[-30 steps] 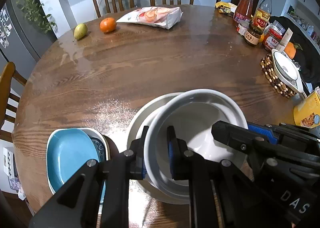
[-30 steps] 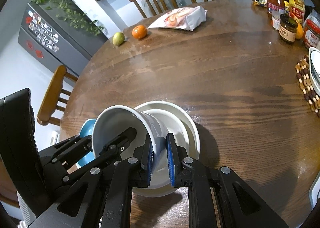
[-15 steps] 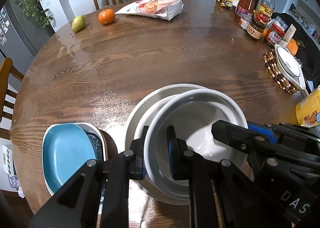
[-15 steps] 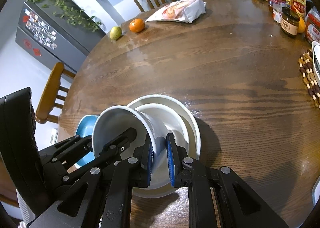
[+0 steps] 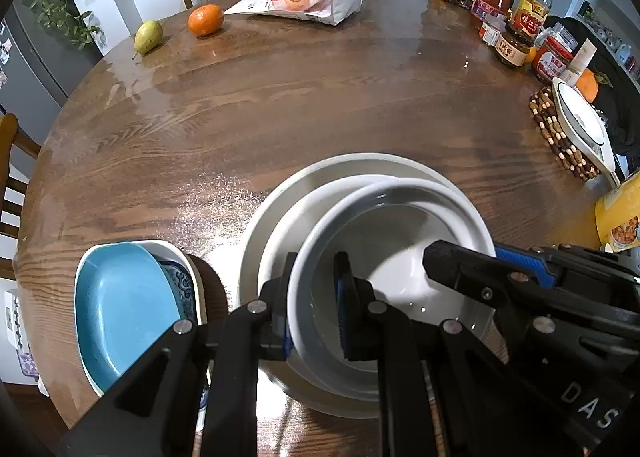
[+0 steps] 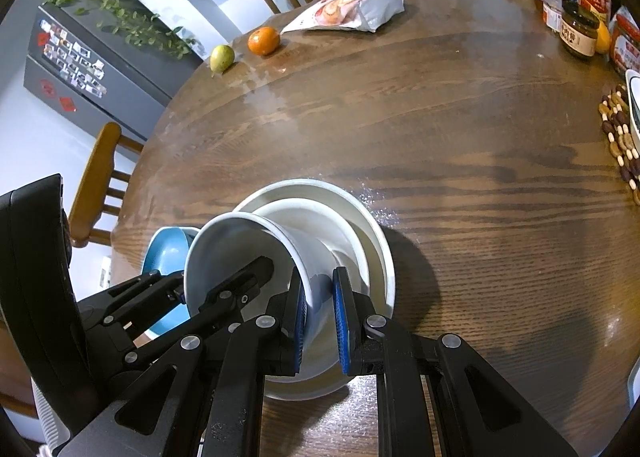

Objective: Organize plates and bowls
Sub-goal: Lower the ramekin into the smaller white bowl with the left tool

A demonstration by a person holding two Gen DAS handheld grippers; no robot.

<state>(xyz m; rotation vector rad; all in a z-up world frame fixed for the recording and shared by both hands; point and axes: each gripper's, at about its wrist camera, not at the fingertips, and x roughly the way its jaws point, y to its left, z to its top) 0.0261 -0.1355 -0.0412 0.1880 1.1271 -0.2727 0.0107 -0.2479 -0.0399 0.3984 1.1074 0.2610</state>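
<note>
1. Fingers of the left gripper [image 5: 313, 307] were closed on the near wall of the white bowl [image 5: 396, 257], one outside the rim and one inside.
2. Fingers of the right gripper [image 6: 320, 317] pinched the opposite wall of that bowl [image 6: 248, 257], so both grippers held it, tilted, over the stacked white plates [image 5: 280, 217].
3. Those plates [image 6: 372, 233] sat on the round wooden tabletop [image 5: 300, 97], near its front edge.
4. Just left of them lay a blue dish [image 5: 120, 305] nested in a white dish with a blue pattern [image 5: 180, 277].
5. White letters "DAS" [image 5: 588, 403] could be read on the right gripper's black body in the left wrist view.
6. At the far edge lay a pear [image 5: 148, 36], an orange [image 5: 205, 19] and a snack bag [image 5: 304, 3], its print too small to read.
7. At the right stood bottles and jars [image 5: 516, 17] with red and yellow labels; their characters were not legible.
8. A beaded mat [image 5: 560, 137] carried another white dish [image 5: 580, 125].
</note>
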